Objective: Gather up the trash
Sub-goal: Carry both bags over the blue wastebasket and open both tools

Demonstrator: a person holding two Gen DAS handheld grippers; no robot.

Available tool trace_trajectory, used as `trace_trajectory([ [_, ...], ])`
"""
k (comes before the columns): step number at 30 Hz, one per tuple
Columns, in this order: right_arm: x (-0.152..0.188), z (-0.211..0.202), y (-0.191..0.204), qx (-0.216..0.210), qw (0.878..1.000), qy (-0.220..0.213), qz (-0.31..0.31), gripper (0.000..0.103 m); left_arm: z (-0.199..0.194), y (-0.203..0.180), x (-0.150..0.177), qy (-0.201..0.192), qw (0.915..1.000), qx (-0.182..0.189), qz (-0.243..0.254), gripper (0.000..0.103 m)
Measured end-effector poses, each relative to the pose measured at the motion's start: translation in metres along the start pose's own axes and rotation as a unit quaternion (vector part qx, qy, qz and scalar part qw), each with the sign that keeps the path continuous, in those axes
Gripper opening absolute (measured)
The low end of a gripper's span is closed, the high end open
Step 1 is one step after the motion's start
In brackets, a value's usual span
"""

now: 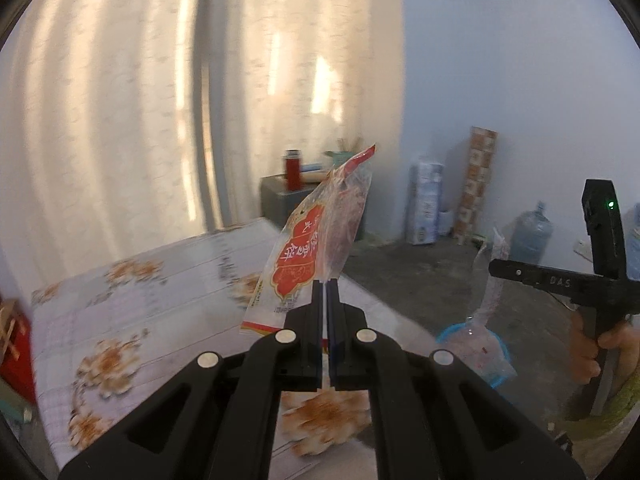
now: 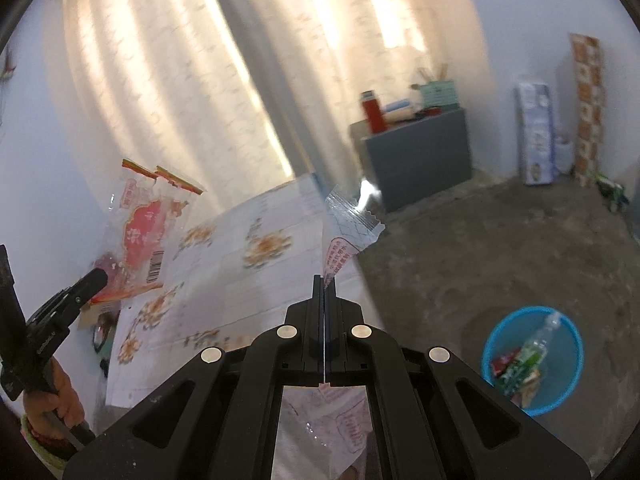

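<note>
Left tool (image 1: pixel 325 282) clenched on red snack wrapper (image 1: pixel 316 240); right tool (image 2: pixel 324 282) on clear wrapper (image 2: pixel 346 236), both above table (image 2: pixel 256 216) edge. Step: carry. Next: over blue bin (image 2: pixel 532 360) on floor, let go.

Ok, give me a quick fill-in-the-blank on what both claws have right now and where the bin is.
The left claw is shut on a clear wrapper with a ____ label.
The right claw is shut on a clear wrapper with pink print, so neither claw is ____.
The blue bin stands on the ____, and a plastic ____ already lies in it.

Missing words: red; empty; floor; bottle
</note>
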State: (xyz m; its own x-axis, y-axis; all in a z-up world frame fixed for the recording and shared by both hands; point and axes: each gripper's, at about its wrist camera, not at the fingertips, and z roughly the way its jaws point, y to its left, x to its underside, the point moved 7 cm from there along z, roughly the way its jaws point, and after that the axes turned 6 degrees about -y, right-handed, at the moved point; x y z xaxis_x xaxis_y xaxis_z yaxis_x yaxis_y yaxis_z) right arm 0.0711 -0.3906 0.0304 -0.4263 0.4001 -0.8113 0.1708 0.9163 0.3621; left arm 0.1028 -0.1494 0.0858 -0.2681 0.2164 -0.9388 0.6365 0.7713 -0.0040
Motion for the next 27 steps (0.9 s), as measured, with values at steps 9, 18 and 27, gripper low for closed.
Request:
trace_trajectory([
  [9,0.001,-0.028,-0.1,0.08,0.994,-0.028,0.063,0.0,0.059,-0.114,-0.022,0.02,0.9926,0.108,0.052,0.001],
  [18,0.026,-0.042,-0.208,0.166,0.977,-0.018,0.129,0.0,0.14,-0.229,-0.008,0.102,0.9695,0.219,0.04,0.001],
  [27,0.061,-0.009,-0.282,0.194,0.961,0.023,0.194,0.0,0.236,-0.317,0.062,0.226,0.939,0.26,0.005,0.001],
])
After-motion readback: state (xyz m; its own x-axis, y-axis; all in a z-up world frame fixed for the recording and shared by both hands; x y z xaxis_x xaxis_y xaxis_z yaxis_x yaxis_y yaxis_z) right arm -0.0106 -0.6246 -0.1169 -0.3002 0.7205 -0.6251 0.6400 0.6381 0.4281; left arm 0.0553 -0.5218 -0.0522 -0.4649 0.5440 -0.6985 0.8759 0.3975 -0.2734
